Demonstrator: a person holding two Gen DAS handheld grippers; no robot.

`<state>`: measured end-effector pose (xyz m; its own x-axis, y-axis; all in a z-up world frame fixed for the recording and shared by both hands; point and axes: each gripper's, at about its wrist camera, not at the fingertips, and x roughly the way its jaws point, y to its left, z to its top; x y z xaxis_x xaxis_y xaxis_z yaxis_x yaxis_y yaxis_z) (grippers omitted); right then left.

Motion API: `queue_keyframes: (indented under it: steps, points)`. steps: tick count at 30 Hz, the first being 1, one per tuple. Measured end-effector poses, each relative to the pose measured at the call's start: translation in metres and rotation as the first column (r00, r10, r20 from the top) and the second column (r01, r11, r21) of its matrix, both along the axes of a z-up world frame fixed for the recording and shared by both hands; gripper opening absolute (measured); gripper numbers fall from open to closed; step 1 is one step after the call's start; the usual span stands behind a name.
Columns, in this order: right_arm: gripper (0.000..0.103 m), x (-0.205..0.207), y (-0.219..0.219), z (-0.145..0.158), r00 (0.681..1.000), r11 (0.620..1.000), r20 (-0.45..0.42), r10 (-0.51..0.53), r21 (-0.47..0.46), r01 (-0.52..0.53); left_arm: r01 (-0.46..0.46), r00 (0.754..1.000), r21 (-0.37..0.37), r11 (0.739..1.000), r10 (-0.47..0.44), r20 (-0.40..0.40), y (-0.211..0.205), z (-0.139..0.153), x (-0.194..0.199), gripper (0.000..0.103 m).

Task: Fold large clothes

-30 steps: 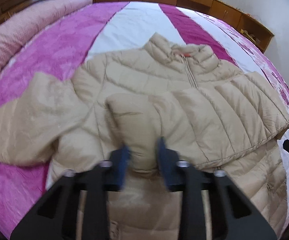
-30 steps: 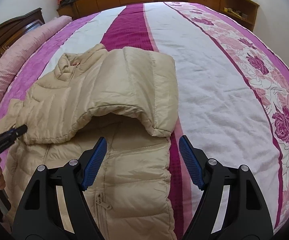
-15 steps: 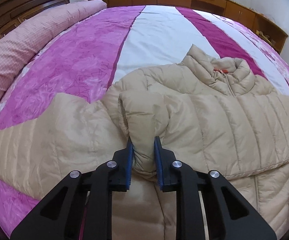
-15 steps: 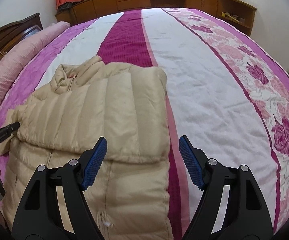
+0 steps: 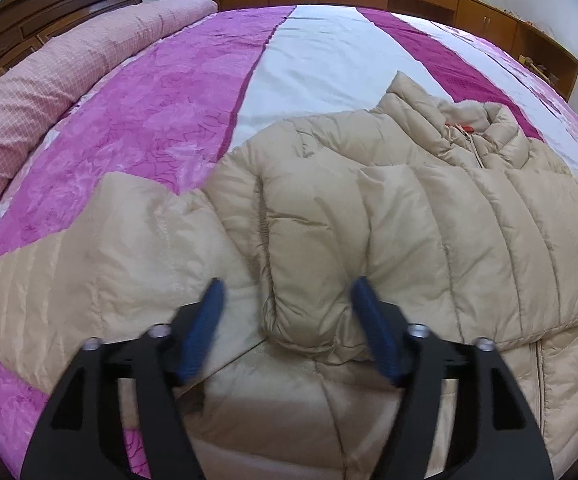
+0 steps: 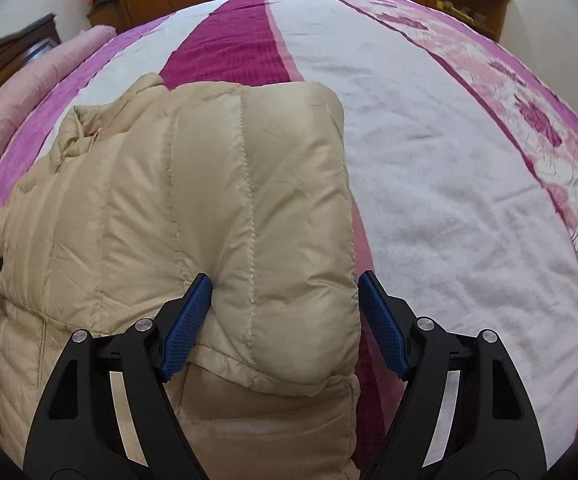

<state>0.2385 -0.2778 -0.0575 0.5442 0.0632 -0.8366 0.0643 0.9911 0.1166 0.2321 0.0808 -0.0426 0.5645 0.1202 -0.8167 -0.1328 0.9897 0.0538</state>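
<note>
One beige puffer jacket [image 5: 389, 216] lies flat on the bed [image 5: 177, 112], collar away from the cameras, one sleeve folded across its front. Left gripper [image 5: 285, 332]: the sleeve's cuff end lies between its jaws, which have just been opening and now stand wide, pads clear of the fabric. Right gripper [image 6: 285, 320]: jaws wide, straddling the folded sleeve's other end; one pad touches the fabric, the other stands apart. Two grippers, one jacket.

Two close, downward views sharing jacket [image 5: 389, 216].
</note>
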Motion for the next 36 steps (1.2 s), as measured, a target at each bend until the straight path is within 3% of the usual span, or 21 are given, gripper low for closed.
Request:
queue_keyframes:
  steps: [2,11,20,25,30,36]
  points:
    - [0.074,-0.002,0.000,0.004,1.000,1.000,0.006,0.000,-0.005,0.000,-0.010,1.000,-0.008,1.000,0.010,0.004,0.003,0.005,-0.006,0.078]
    - [0.081,-0.041,0.009,0.045,0.998,1.000,0.061,0.020,-0.011,-0.019,-0.040,0.999,-0.040,0.998,0.041,0.032,0.026,0.028,-0.044,0.082]
    - [0.086,-0.107,0.039,0.078,0.989,0.991,0.082,0.119,0.049,-0.123,-0.159,0.987,-0.019,0.987,0.160,0.032,0.091,0.030,-0.086,0.083]
    - [0.086,-0.136,0.056,0.077,0.987,0.987,0.069,0.146,0.056,-0.150,-0.261,0.965,-0.027,0.965,0.262,0.023,0.140,0.024,-0.106,0.083]
    - [0.087,-0.159,0.064,0.066,0.991,0.989,0.048,0.128,0.073,-0.132,-0.384,0.922,-0.013,0.923,0.384,0.041,0.181,0.013,-0.121,0.085]
    - [0.087,-0.175,0.069,0.060,0.992,0.990,0.041,0.120,0.070,-0.123,-0.479,0.874,-0.125,0.869,0.485,0.025,0.222,-0.005,-0.123,0.085]
